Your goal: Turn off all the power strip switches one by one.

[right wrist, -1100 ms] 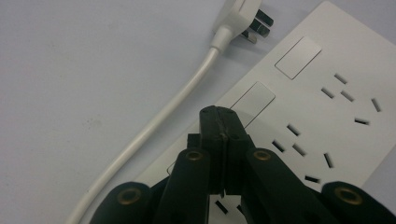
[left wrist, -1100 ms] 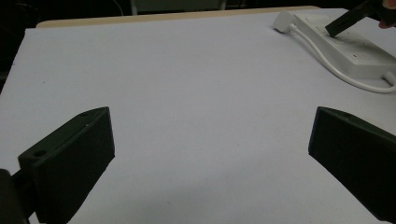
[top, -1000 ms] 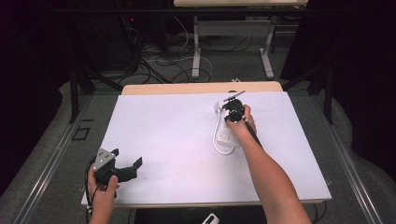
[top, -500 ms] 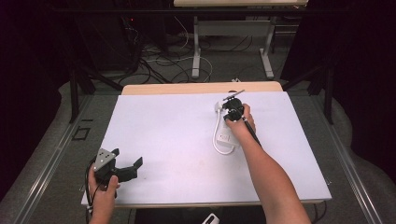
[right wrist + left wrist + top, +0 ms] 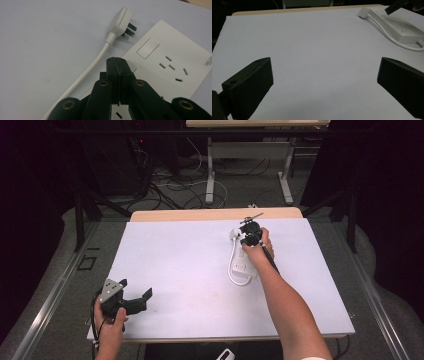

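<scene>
A: Two tools appear. Where is the right tool [image 5: 117, 62]?

B: Jaws pressed together with nothing between them, tip above the white power strip [image 5: 172, 65] by its switch. The strip lies right of the tabletop [image 5: 175, 255] centre, towards the far edge; its plug [image 5: 122, 21] rests just beside it.

A: And the left tool [image 5: 134, 301]?

B: Jaws wide apart, empty, at the near left corner.
</scene>
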Demonstrator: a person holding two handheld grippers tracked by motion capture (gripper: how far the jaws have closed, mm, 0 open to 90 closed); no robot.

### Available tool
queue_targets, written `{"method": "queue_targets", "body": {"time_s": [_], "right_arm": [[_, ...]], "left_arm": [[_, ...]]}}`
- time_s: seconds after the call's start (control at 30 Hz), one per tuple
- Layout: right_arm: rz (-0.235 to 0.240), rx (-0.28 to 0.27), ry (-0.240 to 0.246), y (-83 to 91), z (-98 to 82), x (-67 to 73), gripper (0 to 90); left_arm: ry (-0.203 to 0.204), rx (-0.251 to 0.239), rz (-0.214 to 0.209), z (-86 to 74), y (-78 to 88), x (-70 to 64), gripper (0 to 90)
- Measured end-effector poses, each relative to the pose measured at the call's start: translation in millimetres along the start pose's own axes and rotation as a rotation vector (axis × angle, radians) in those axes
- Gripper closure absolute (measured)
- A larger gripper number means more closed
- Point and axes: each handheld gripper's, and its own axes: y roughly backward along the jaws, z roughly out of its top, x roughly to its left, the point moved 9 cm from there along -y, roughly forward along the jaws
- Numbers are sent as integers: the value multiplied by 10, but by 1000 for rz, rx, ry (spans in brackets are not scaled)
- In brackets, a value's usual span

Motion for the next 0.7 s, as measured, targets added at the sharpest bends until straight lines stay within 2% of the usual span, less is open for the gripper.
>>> {"method": "queue_targets", "body": {"time_s": [0.03,0.37,0.4,0.63,0.7], "right_arm": [[6,11,1,5,0,1,900],[-10,-8,-21,-44,48,-83,900],[-11,5,-27,-43,42,-89,900],[-21,-3,-39,-95,63,-140,900],[-22,9,-39,-100,56,-142,900]], "left_arm": [[2,-1,0,0,0,2,5],[8,7,5,-14,9,12,5],[6,6,6,-13,9,14,5],[13,7,8,-22,10,11,5],[15,7,8,-23,10,11,5]]}}
